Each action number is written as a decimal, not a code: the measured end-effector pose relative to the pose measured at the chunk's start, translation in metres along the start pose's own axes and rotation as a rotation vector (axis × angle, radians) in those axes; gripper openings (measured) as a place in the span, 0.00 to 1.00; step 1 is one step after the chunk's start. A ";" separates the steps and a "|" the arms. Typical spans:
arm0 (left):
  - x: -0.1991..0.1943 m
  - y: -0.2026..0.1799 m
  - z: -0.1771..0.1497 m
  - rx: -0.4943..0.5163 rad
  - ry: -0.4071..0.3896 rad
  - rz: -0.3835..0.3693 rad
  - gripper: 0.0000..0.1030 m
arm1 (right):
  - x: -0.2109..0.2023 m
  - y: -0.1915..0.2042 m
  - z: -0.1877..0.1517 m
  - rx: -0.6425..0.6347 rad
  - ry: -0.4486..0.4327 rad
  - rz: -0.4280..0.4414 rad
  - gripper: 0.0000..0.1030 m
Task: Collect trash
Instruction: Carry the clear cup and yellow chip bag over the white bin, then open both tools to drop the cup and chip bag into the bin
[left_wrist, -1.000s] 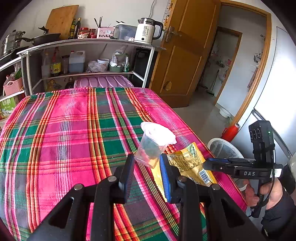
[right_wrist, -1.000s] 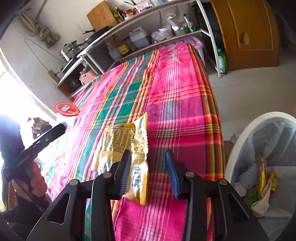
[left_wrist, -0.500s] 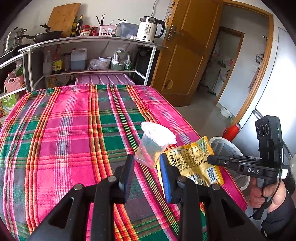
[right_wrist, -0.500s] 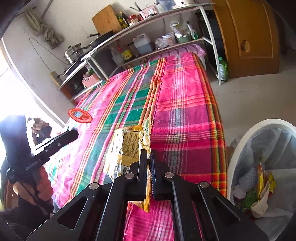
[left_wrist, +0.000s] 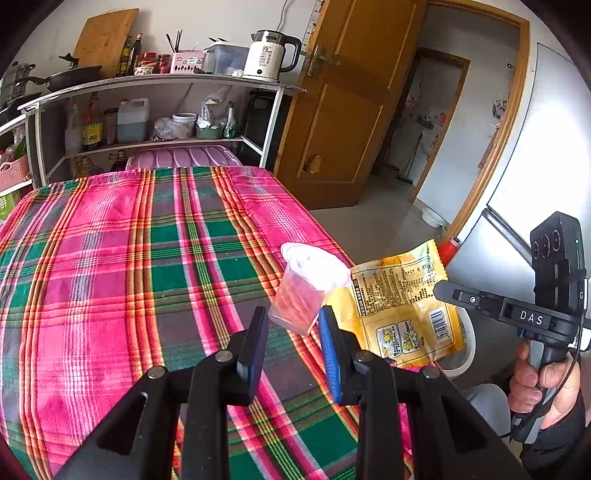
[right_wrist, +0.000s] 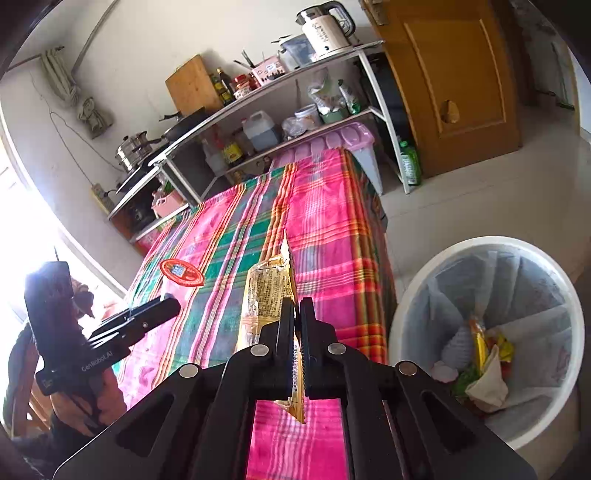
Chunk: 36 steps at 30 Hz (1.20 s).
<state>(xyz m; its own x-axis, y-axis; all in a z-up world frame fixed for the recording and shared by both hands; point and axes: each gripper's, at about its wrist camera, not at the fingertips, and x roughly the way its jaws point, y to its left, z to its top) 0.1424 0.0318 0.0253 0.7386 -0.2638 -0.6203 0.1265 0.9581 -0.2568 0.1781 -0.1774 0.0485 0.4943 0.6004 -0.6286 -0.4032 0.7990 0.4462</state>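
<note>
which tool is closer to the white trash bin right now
Right. The right tool, shut on the yellow wrapper, is beside the trash bin. The left tool holds the plastic cup over the table, farther away.

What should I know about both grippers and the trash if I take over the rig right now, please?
Right gripper: shut on the yellow snack wrapper, held above the table's edge.
Left gripper: holding the clear plastic cup with its foil lid.
White bin: on the floor beside the table, trash already inside.
Left to do: drop the wrapper and cup in the bin, then collect the red round lid from the tablecloth.
</note>
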 end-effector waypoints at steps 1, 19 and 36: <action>0.001 -0.004 0.001 0.004 0.001 -0.005 0.28 | -0.006 -0.003 0.000 0.004 -0.009 -0.006 0.03; 0.048 -0.084 0.015 0.108 0.042 -0.096 0.28 | -0.070 -0.078 -0.003 0.130 -0.127 -0.123 0.03; 0.109 -0.149 0.000 0.201 0.156 -0.176 0.29 | -0.082 -0.147 -0.028 0.245 -0.112 -0.209 0.03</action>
<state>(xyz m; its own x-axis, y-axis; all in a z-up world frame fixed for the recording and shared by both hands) 0.2039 -0.1393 -0.0044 0.5854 -0.4263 -0.6897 0.3831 0.8951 -0.2280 0.1751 -0.3453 0.0162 0.6338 0.4120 -0.6546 -0.0939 0.8811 0.4635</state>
